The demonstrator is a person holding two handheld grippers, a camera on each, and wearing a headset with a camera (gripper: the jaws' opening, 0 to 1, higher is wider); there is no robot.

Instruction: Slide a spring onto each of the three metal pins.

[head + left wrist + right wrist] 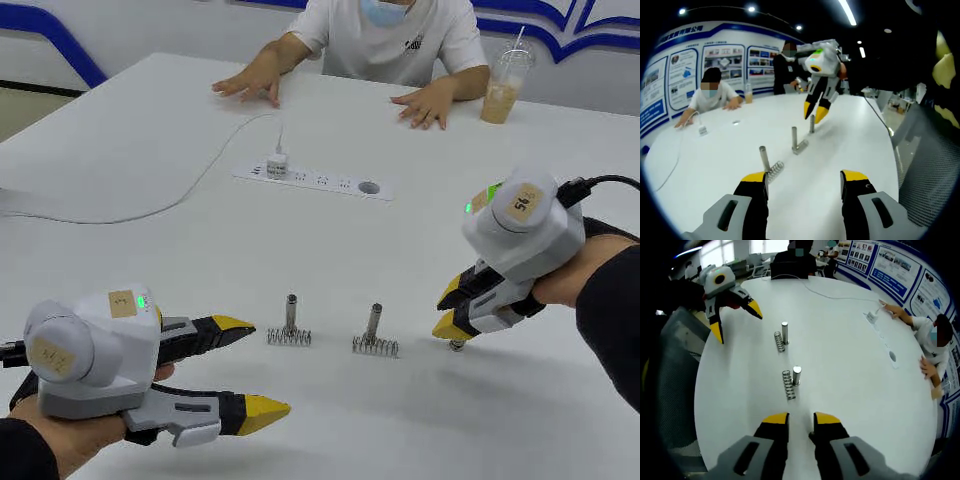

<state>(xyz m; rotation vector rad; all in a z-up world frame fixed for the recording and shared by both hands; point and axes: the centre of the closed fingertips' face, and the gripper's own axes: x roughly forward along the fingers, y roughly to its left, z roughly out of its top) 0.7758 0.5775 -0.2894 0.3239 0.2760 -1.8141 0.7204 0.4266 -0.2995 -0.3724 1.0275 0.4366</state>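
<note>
Two short grey metal pins stand upright on the white surface (120,220), their long axes vertical: the left pin (291,310) and the middle pin (373,321). A small coiled steel spring lies flat on its side at the foot of each. The left spring (289,337) lies against the base of the left pin on the person's side, and the middle spring (375,346) lies the same way at the middle pin. Both springs have their long axes along the row of pins, so each points from one tool towards the other, and neither is on its pin. The left tool (250,367) hangs low over the surface, just left of the left pin and left spring. Its yellow-tipped jaws are spread wide with nothing between them and aim along the row. The right tool (446,312) is tilted down at the far right end of the row, well apart from both springs. Its jaws are drawn to a narrow gap, and its own view shows bare surface in that gap. A third pin (811,124) stands upright directly under its tips; whether the tips touch it is hard to make out.
</note>
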